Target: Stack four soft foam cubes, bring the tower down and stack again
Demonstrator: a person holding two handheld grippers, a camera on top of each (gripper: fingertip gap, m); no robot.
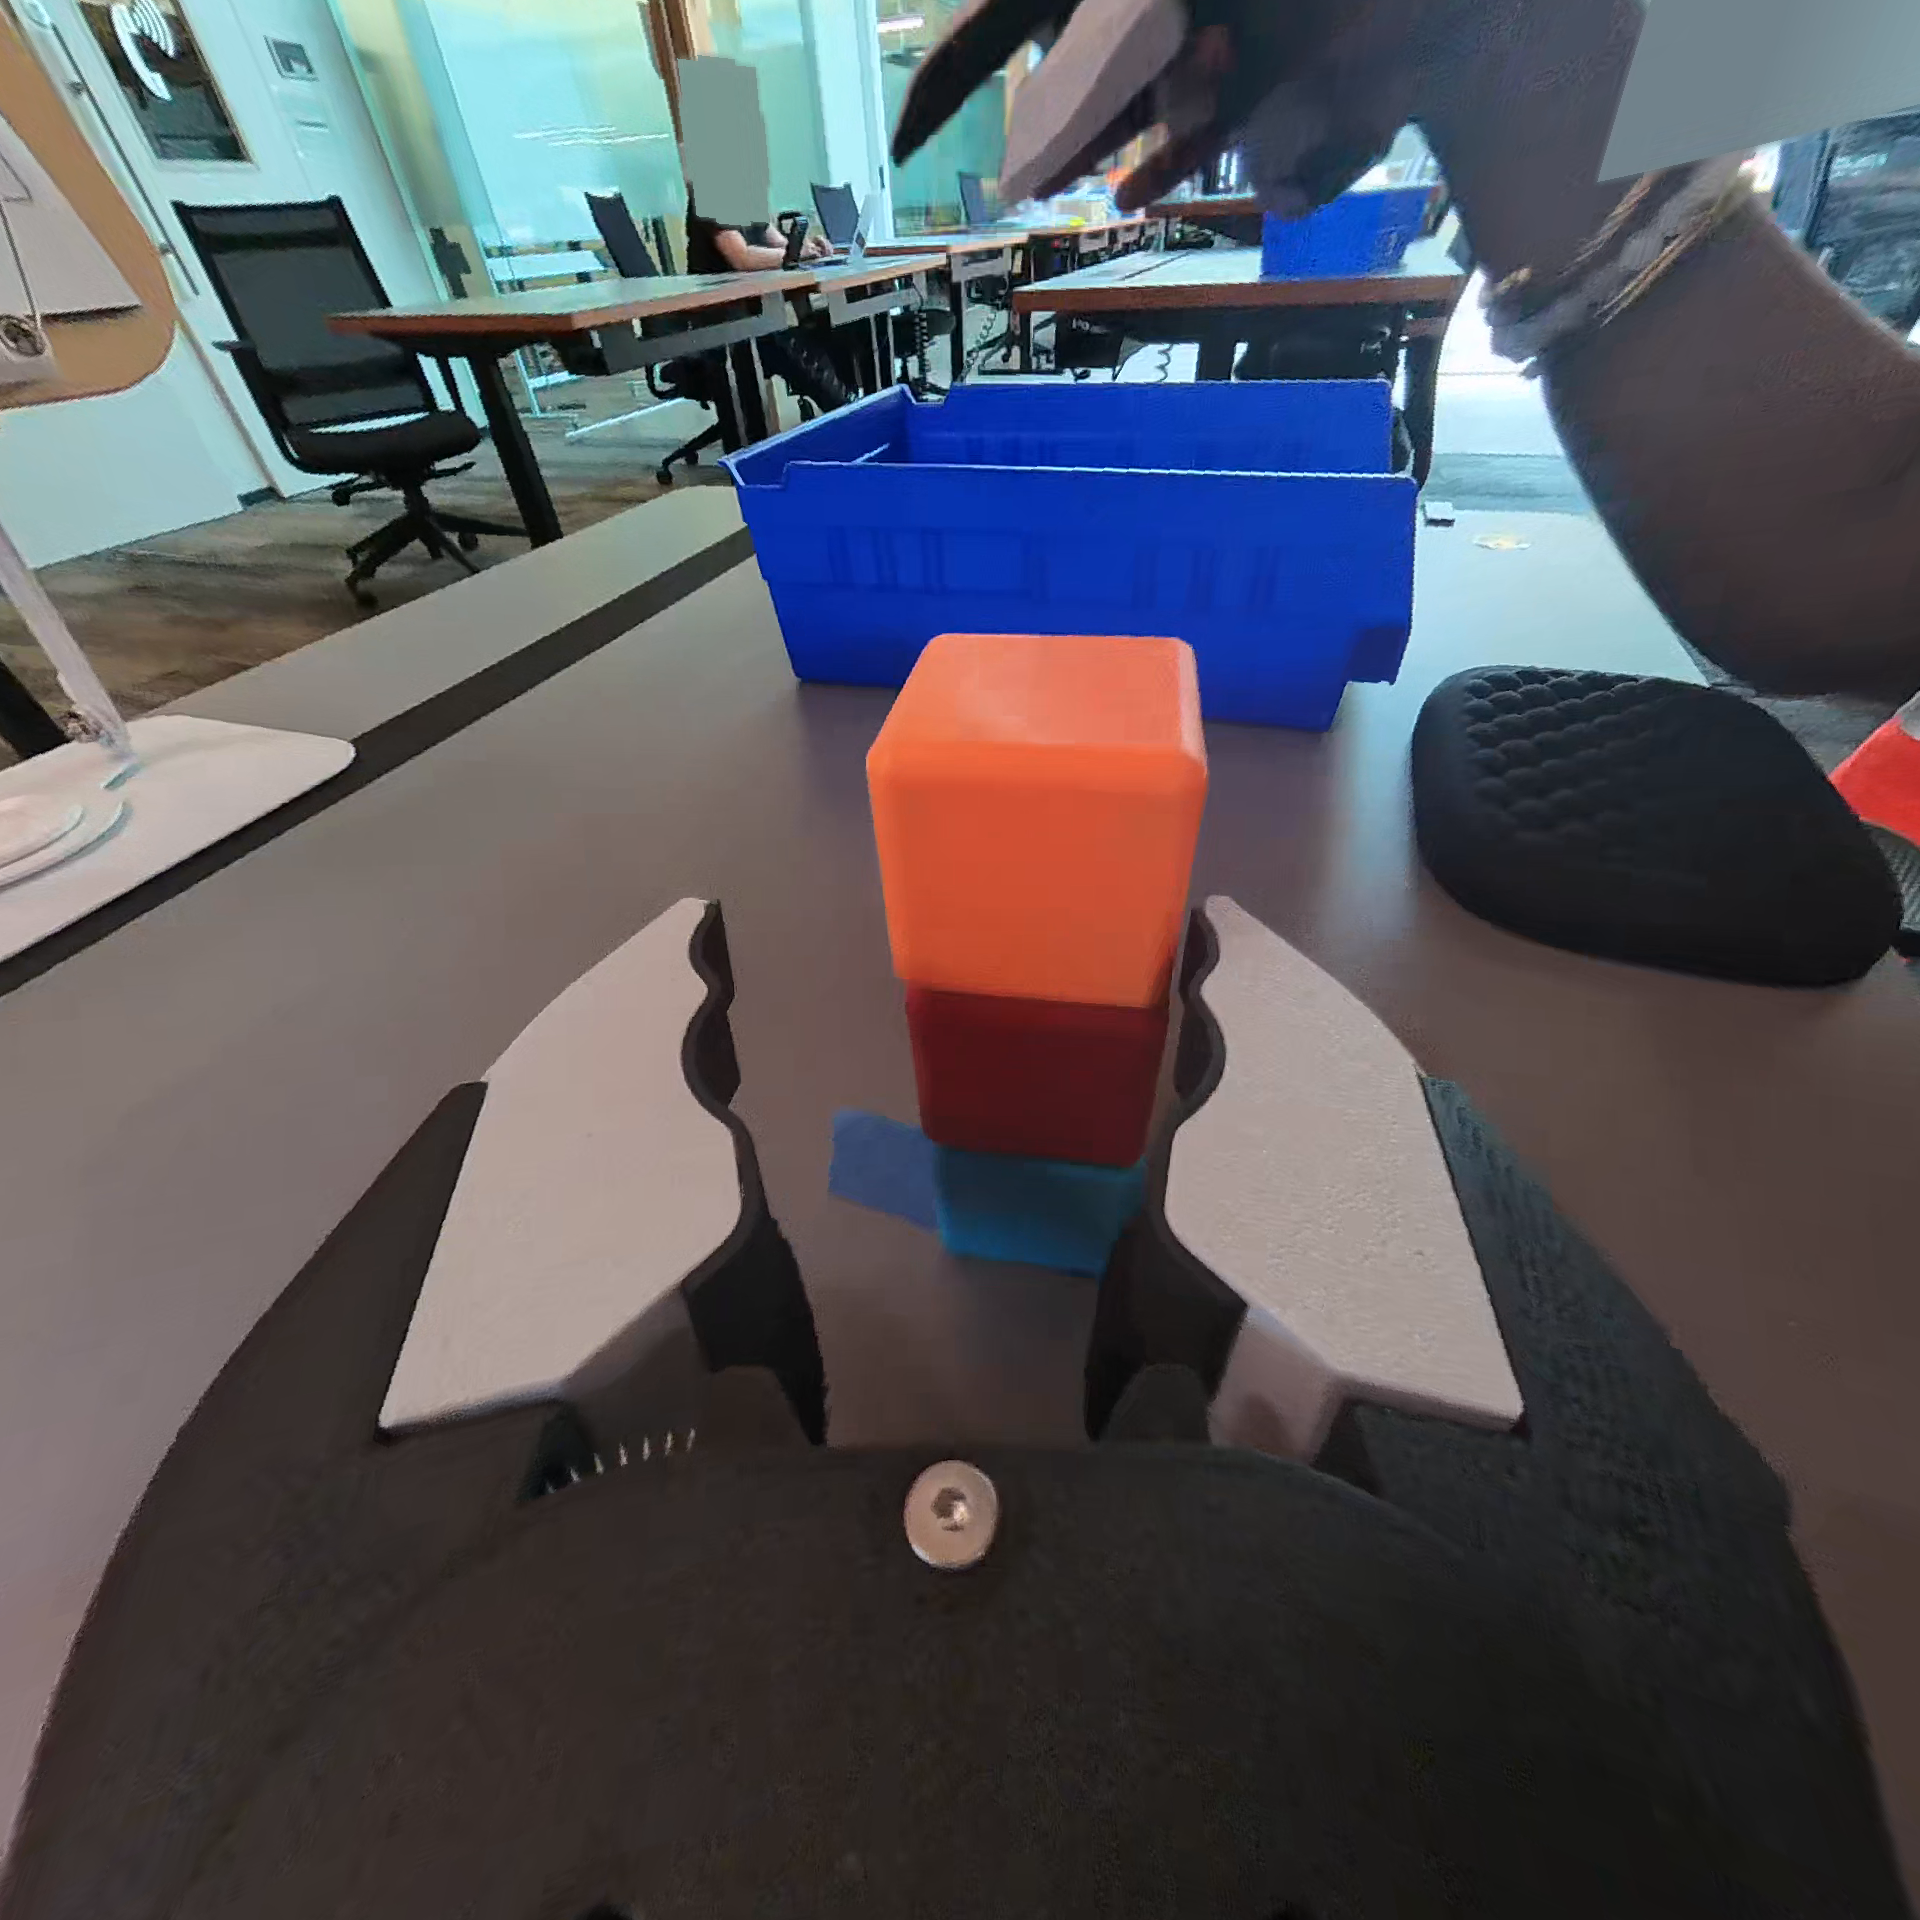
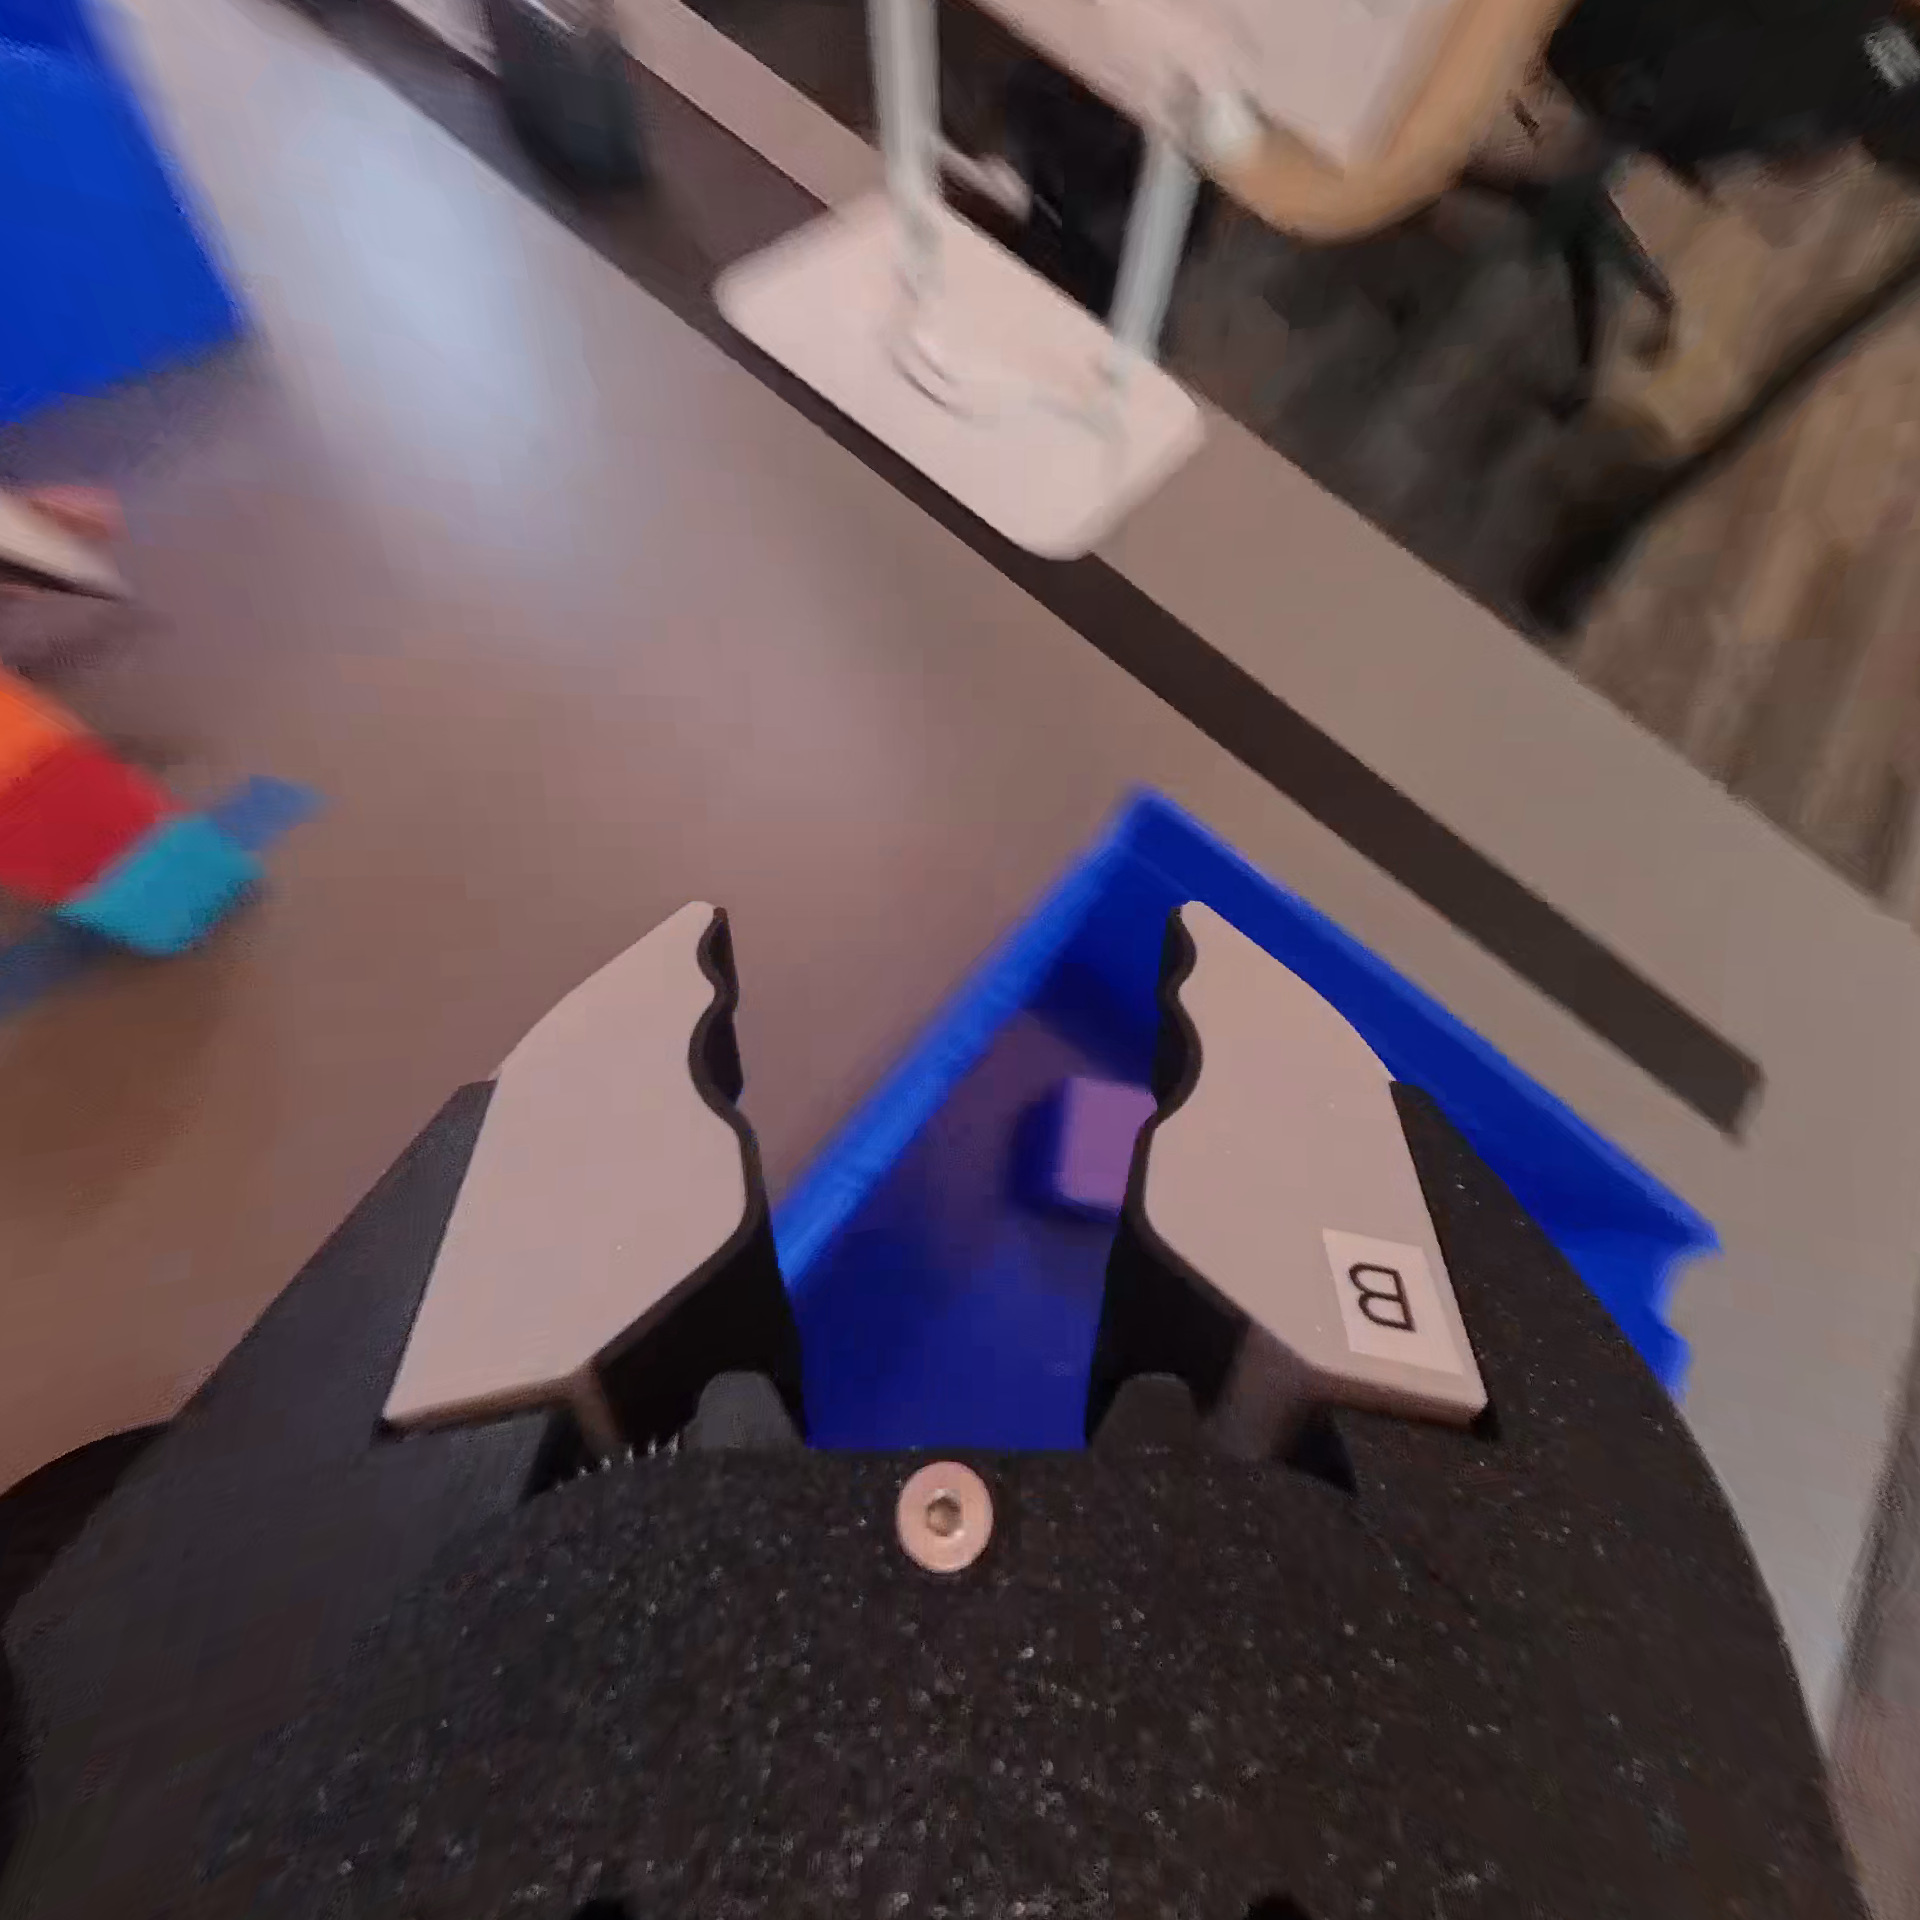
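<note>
In the left wrist view a stack of three foam cubes stands on the grey table: an orange cube [image 1: 1034, 821] on top, a dark red cube [image 1: 1039, 1070] in the middle and a teal cube [image 1: 1023, 1210] at the bottom. My left gripper [image 1: 956, 925] is open, with the stack between its fingers; the right finger is close beside the red cube. My right gripper [image 2: 948, 920] is open and empty above a blue bin [image 2: 1299, 997] that holds a purple cube [image 2: 1091, 1143]. The right gripper also shows high up in the left wrist view [image 1: 987, 145]. The stack shows blurred at the left edge of the right wrist view [image 2: 104, 831].
The blue bin [image 1: 1081, 561] stands behind the stack. A black textured pad [image 1: 1642, 821] lies to the right. A white stand base [image 1: 156, 800] sits at the left table edge. A strip of blue tape [image 1: 883, 1158] lies by the teal cube. Desks, chairs and a seated person are behind. My right fingertips sit around 25 centimetres from my left ones.
</note>
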